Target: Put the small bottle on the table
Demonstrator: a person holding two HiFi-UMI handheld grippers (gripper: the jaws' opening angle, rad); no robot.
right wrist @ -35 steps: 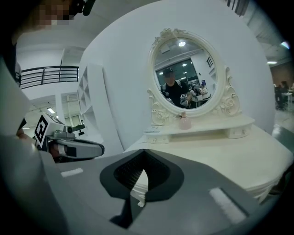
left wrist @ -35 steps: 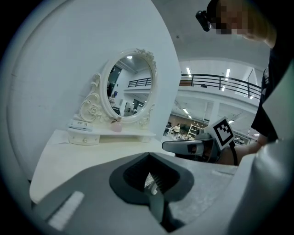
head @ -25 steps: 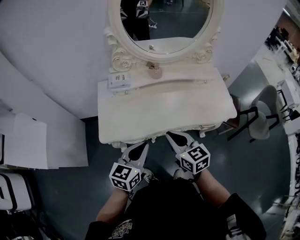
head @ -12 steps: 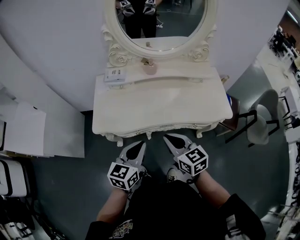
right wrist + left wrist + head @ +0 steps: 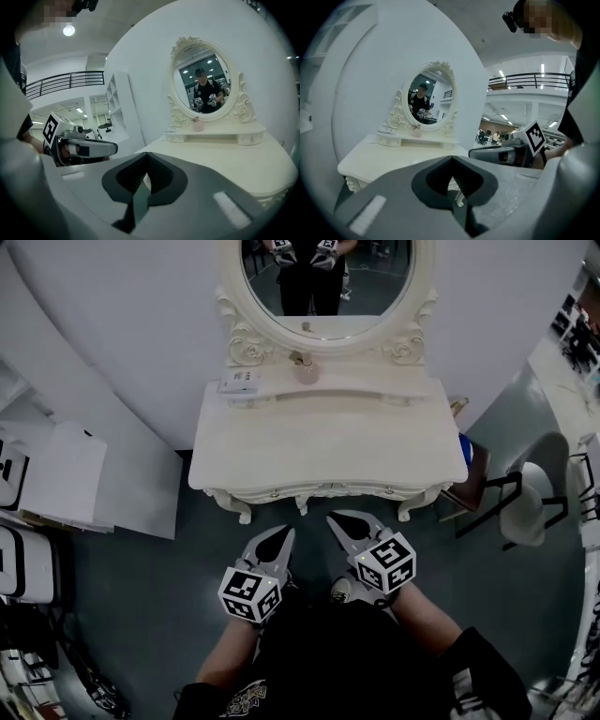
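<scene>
Closed claw [image 5: 451, 159] before white table [image 5: 393, 157]

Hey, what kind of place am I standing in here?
Probably a mock bedroom corner set up inside a big open hall, not a home: an ornate white dressing table with an oval mirror stands against a curved white backdrop wall, while a railed mezzanine and strip lights show behind.

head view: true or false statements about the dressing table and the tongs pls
1. The small bottle stands on the raised shelf below the mirror. True.
2. The left tongs hold the bottle. False: they are shut on nothing.
3. The right tongs hang over the dressing table. False: they stop short of its front edge, above the floor.
4. A white box lies at the shelf's left end. True.
</scene>
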